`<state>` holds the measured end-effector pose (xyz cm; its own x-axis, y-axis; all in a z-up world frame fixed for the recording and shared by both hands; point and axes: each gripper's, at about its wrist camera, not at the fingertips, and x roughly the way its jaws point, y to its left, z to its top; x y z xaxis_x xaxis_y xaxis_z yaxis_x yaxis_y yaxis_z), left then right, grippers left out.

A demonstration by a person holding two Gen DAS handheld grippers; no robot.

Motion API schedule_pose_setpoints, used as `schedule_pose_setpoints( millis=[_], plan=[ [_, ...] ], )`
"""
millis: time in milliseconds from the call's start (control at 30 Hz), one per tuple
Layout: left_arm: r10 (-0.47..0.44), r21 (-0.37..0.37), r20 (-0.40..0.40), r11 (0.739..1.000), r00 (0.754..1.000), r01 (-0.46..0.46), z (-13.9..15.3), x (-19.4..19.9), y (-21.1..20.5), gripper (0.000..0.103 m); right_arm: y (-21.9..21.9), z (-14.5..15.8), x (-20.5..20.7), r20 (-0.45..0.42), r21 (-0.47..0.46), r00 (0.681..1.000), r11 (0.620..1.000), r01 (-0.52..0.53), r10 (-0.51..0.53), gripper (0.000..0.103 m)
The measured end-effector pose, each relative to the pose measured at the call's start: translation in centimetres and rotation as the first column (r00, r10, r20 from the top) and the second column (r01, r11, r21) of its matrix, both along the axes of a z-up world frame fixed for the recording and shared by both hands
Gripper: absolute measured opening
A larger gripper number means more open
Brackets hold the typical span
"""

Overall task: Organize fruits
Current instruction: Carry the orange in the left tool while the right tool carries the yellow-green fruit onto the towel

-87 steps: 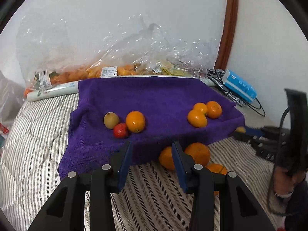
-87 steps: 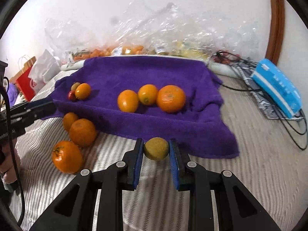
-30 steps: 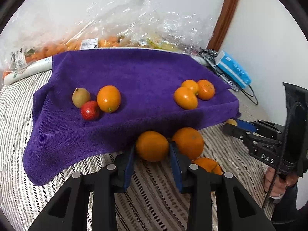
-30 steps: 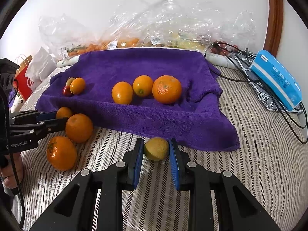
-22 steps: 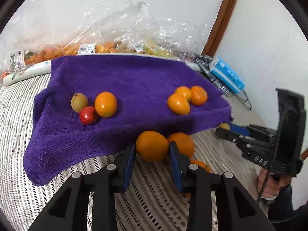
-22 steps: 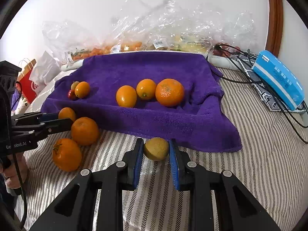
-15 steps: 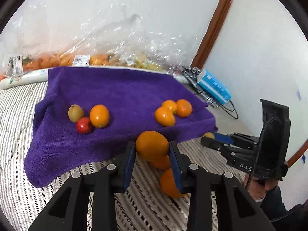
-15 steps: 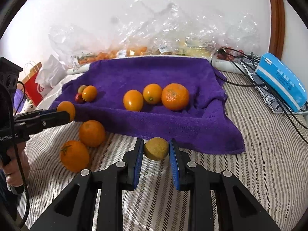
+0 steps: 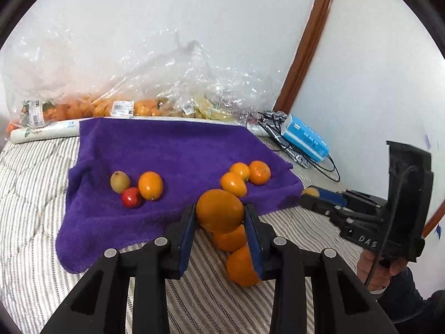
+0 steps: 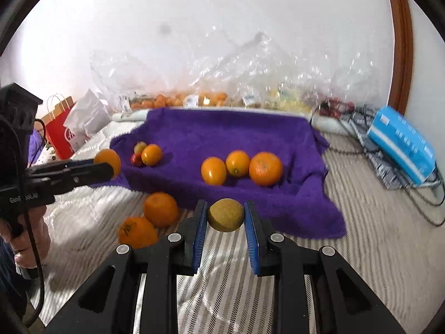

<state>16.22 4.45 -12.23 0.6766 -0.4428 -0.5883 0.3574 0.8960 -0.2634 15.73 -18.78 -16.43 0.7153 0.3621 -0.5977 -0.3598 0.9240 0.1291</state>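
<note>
Left tool point(image 9: 219, 217) pinches one orange point(image 9: 219, 211), right tool point(image 10: 225, 217) one kiwi point(image 10: 225, 215); six fruits on the towel point(image 9: 178, 150).

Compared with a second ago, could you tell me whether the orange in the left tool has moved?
Yes. The orange, clamped in the left tool, has come up off the striped bedding; the two oranges that lay beside it now sit lower.

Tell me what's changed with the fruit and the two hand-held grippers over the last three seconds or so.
The left hand-held gripper, open and empty before, closed on an orange lying off the purple towel and lifted it off the striped bedding. The right hand-held gripper kept its grip on the yellow-green fruit and rose too. The fruit on the towel and the two oranges on the bedding stayed put.
</note>
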Motion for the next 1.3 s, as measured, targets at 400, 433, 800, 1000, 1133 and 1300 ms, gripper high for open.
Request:
schedule_pose_setpoints(
  millis=[400, 433, 800, 1000, 1133, 1300],
  plan=[
    [0.132, -0.048, 0.053, 0.990, 0.990, -0.130, 4.1, 3.1, 2.2, 0.033, 0.3, 5.6, 2.3, 0.131, 0.013, 0.991, 1.000, 0.012, -0.014, 0.027],
    [0.150, -0.050, 0.047, 0.988, 0.988, -0.148, 4.1, 3.8, 2.4, 0.033, 0.2, 5.7, 2.8, 0.129, 0.018, 0.991, 1.000, 0.014, -0.017, 0.027],
    [0.255, -0.058, 0.003, 0.965, 0.967, -0.255, 0.9, 7.6, 3.4, 0.033, 0.5, 3.9, 7.3, 0.101, 0.055, 0.994, 0.998, 0.024, -0.030, 0.027],
    [0.273, -0.016, -0.007, 0.962, 0.962, -0.273, -1.0, 8.3, 3.1, 0.033, -0.1, 0.1, 8.8, 0.000, 0.042, 0.999, 0.999, 0.034, -0.034, 0.027],
    [0.263, -0.011, -0.007, 0.965, 0.965, -0.263, -1.4, 8.2, 2.6, 0.033, -0.6, -0.2, 9.0, -0.029, 0.076, 0.999, 0.997, 0.031, -0.029, 0.027],
    [0.263, -0.005, -0.013, 0.965, 0.965, -0.263, -1.6, 8.3, 2.4, 0.033, 0.2, -0.8, 8.9, -0.023, 0.021, 0.999, 0.999, 0.026, -0.026, 0.027]
  ],
)
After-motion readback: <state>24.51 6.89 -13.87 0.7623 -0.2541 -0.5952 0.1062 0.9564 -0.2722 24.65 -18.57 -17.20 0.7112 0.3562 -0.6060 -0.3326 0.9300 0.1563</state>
